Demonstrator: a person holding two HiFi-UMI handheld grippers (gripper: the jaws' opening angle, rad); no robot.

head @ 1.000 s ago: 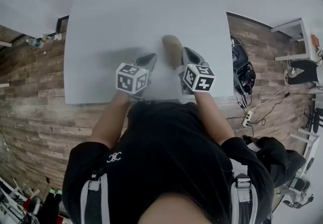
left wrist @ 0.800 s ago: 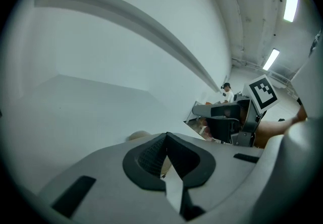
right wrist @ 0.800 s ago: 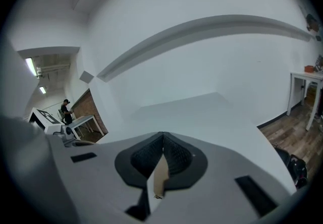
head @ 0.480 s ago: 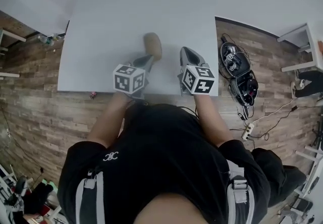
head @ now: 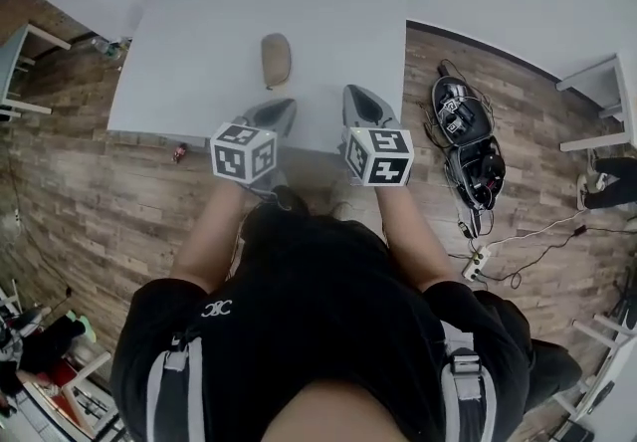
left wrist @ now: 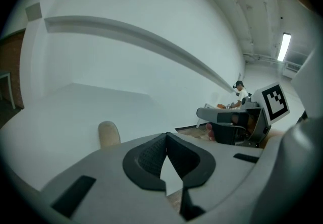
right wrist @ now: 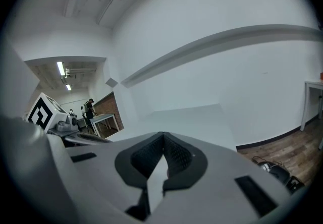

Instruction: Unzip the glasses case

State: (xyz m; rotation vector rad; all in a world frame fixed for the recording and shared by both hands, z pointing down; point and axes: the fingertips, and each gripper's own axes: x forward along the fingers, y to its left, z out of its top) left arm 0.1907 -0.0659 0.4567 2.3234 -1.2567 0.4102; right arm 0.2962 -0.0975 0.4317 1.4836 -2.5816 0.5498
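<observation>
Head view looks steeply down from above onto table and floor. Each gripper view sits low, close behind its own jaws, facing across the table toward the wall. All three share the table; head view and left gripper view share the case.

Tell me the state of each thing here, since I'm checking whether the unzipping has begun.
Glasses case: lying on the table, looks closed, untouched.
Left gripper: shut, empty, apart from the case.
Right gripper: shut, empty, apart from the case.
</observation>
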